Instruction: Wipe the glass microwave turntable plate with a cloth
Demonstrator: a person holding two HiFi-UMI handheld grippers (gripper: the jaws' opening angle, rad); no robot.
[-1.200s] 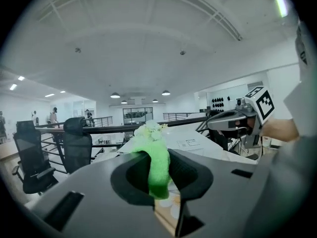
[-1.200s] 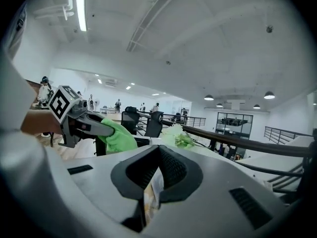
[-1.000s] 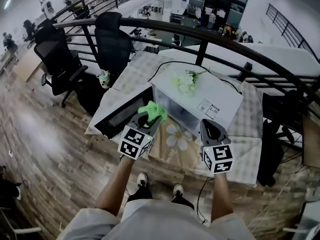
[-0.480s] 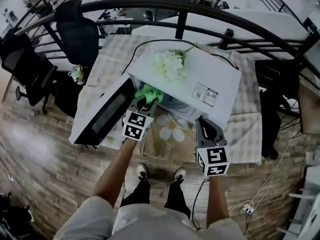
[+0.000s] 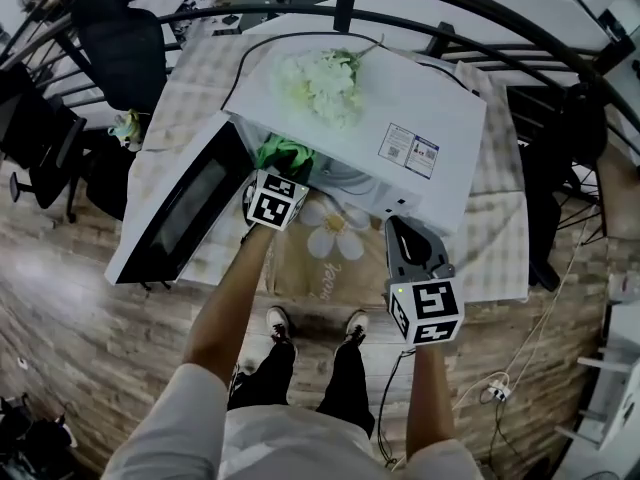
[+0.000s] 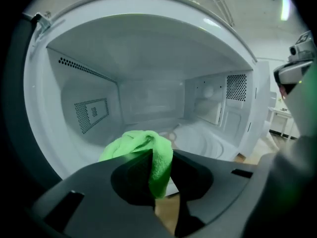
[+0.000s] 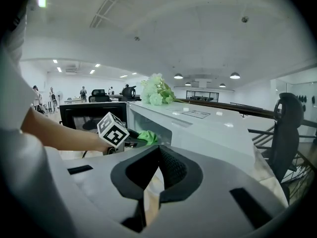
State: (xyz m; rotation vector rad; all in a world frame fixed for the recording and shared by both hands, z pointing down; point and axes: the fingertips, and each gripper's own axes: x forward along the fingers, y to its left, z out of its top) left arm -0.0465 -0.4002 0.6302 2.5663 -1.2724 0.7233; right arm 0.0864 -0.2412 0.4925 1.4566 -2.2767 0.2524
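The white microwave [image 5: 420,118] stands on the table with its door [image 5: 175,208] swung open to the left. My left gripper [image 5: 283,173] is shut on a bright green cloth [image 5: 285,155] and reaches into the cavity mouth. In the left gripper view the cloth [image 6: 133,143] bunches out ahead of the left gripper [image 6: 154,155], just above the cavity floor. The glass turntable plate [image 6: 208,142] lies on that floor, right of the cloth. My right gripper [image 5: 412,246] hangs in front of the microwave's right part; in the right gripper view it [image 7: 158,148] is shut on nothing.
White flowers [image 5: 318,83] lie on the microwave's top. A mat with a daisy print [image 5: 335,238] covers the table in front of the cavity. The checked tablecloth [image 5: 500,238] ends near my feet. A black railing [image 5: 560,28] runs behind, with office chairs [image 5: 115,33] at the left.
My left gripper has carried the green cloth forward, from in front of the door into the microwave's opening. The right gripper has stayed low in front. The view has closed in on the microwave.
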